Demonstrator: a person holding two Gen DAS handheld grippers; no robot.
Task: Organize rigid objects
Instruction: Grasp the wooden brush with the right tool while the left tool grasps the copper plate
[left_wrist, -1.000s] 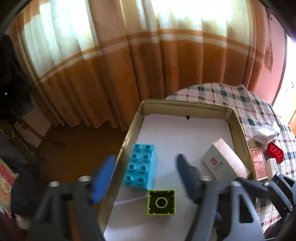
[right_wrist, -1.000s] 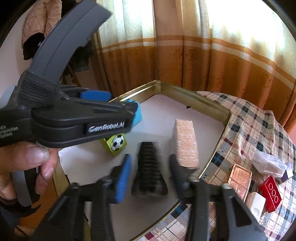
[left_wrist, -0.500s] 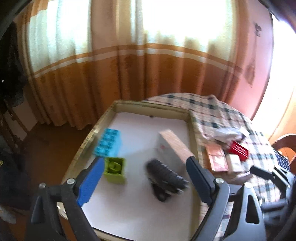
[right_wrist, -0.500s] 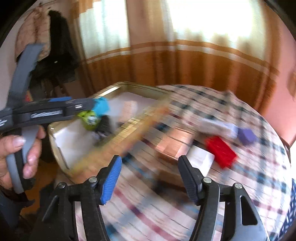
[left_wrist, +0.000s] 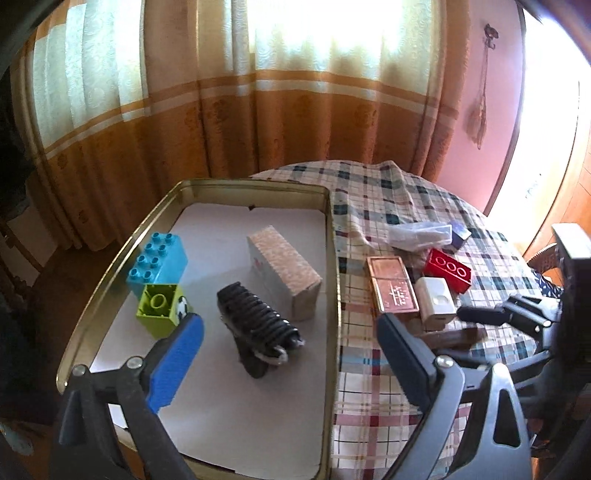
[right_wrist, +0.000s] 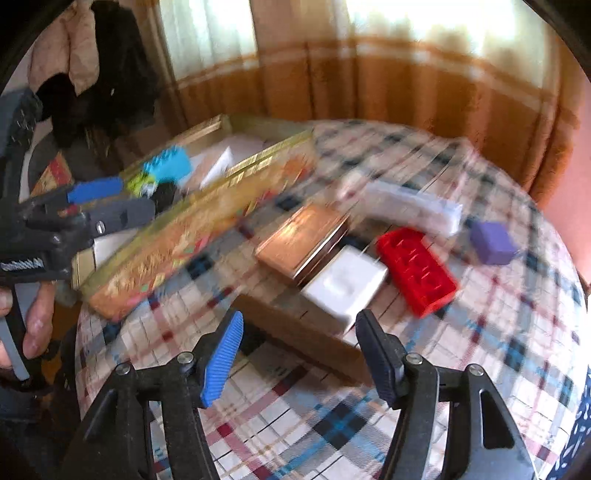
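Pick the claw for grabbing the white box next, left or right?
Right, probably. The right claw is open, empty, with the white box just ahead. The left claw, opening and empty, sits over the tray.

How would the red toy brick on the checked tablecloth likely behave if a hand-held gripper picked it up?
The red toy brick looks like moulded plastic, so it is probably stiff and light for its size. It lies flat and long on the tablecloth, so it seems unlikely to roll or tip. Its smooth sides might slip somewhat, though the ribbed pads should help.
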